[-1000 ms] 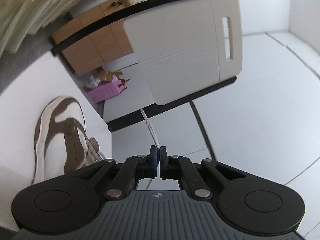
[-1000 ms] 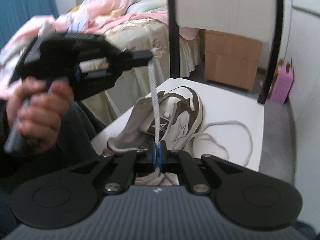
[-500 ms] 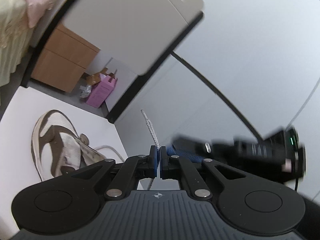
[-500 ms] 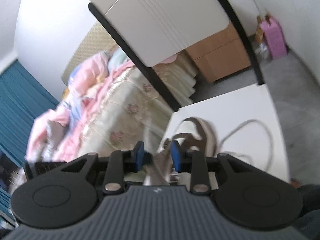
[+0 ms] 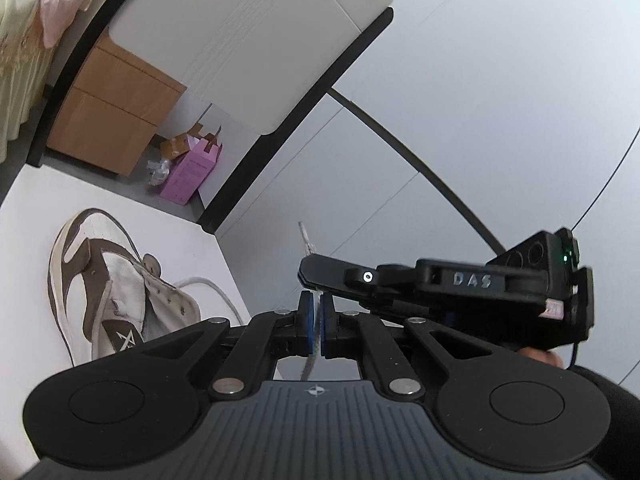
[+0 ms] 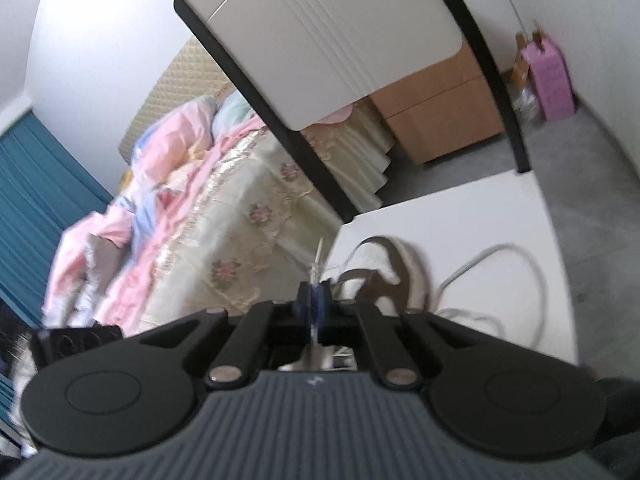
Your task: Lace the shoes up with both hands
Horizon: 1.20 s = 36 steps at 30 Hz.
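white woven lace (image 5: 316,336), flat and braided with a frayed tip at twelve o'clock, is pinched in the left gripper (image 5: 316,326), whose blue pads are closed on it. just beyond, the right gripper (image 6: 316,314) is clamped shut on the same lace end. the brown-and-cream shoe (image 5: 108,292) lies at nine o'clock on the smooth white table (image 5: 36,208), tongue flopped open, eyelets bare, slack lace looping beside it. judging by that, most threading remains.
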Each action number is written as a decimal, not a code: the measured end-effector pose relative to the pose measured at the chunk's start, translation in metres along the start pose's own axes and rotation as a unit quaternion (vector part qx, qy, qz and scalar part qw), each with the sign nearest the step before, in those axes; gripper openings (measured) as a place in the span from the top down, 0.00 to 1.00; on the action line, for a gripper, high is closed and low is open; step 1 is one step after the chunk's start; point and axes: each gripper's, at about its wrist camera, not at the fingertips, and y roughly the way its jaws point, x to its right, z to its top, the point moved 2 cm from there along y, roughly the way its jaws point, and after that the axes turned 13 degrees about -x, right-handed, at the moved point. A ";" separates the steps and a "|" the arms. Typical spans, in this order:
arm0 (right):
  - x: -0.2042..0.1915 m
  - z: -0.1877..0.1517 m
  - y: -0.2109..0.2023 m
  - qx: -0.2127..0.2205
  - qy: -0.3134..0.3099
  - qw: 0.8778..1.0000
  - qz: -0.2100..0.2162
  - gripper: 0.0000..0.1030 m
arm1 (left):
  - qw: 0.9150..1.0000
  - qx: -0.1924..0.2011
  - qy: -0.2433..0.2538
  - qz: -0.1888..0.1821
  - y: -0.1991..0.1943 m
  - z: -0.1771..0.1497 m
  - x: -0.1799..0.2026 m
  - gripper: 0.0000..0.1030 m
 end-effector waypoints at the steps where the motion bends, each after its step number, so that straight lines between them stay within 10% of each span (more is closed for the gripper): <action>1: 0.000 0.000 -0.001 0.001 -0.011 1.000 -0.011 0.97 | 1.000 -0.002 -0.008 -0.007 0.000 0.001 -0.002 0.95; 5: -0.004 -0.001 -0.003 -0.008 -0.061 0.997 -0.055 0.97 | 0.997 0.006 -0.067 -0.045 -0.004 0.006 -0.020 0.62; 15: -0.046 -0.034 0.013 -0.057 -0.205 0.973 -0.090 0.97 | 0.969 0.035 -0.207 -0.134 -0.016 0.008 -0.065 0.61; 18: -0.055 -0.039 0.020 -0.065 -0.227 0.968 -0.089 0.97 | 0.969 0.030 -0.206 -0.137 -0.014 0.008 -0.064 0.69; 21: -0.058 -0.037 0.022 -0.064 -0.229 0.968 -0.086 0.97 | 0.970 0.029 -0.201 -0.132 -0.013 0.007 -0.062 0.97; 36: -0.033 -0.027 0.000 -0.005 -0.107 0.994 -0.029 0.93 | 0.966 0.059 -0.212 -0.134 -0.021 0.006 -0.063 0.97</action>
